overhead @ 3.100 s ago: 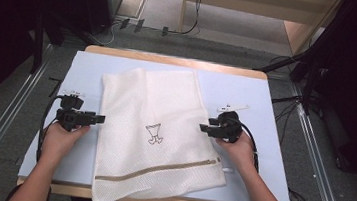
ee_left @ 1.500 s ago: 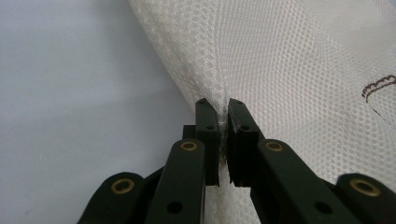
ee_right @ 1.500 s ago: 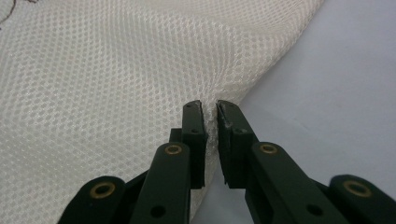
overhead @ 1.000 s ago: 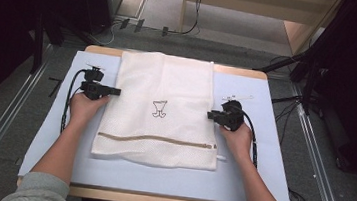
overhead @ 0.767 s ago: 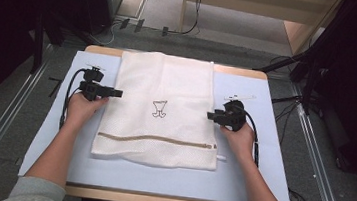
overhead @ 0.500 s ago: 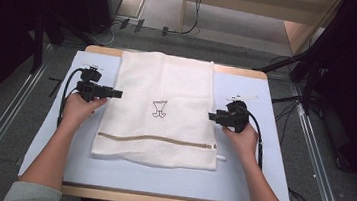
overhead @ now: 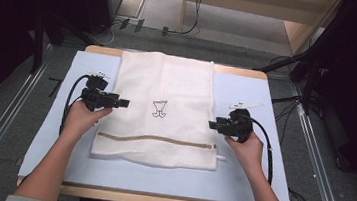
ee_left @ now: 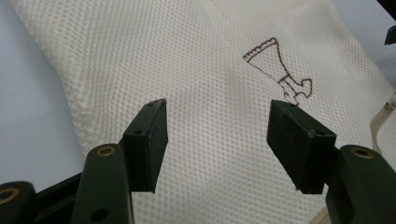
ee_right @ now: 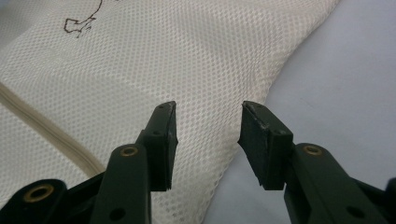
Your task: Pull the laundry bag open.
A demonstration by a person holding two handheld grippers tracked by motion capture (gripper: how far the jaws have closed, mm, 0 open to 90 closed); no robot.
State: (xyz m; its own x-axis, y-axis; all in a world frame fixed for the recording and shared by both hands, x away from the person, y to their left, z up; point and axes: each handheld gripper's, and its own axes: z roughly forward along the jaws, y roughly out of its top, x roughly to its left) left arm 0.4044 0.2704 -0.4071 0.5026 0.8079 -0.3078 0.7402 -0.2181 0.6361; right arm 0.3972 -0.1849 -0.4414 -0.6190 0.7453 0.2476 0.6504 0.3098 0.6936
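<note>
Two grippers flank the mesh bag (overhead: 160, 111), which lies flat on the table (overhead: 258, 184) with its long axis running away from the person and its zipper (overhead: 154, 140) across the near end. The left gripper (overhead: 122, 103) hangs over the bag's left edge, the right gripper (overhead: 210, 125) just above the right edge, about equally near. Both sets of jaws have just been opening and stand apart with nothing between them, mesh below. Bare table lies on either side of the bag; its far end reaches the table's far edge.
</note>
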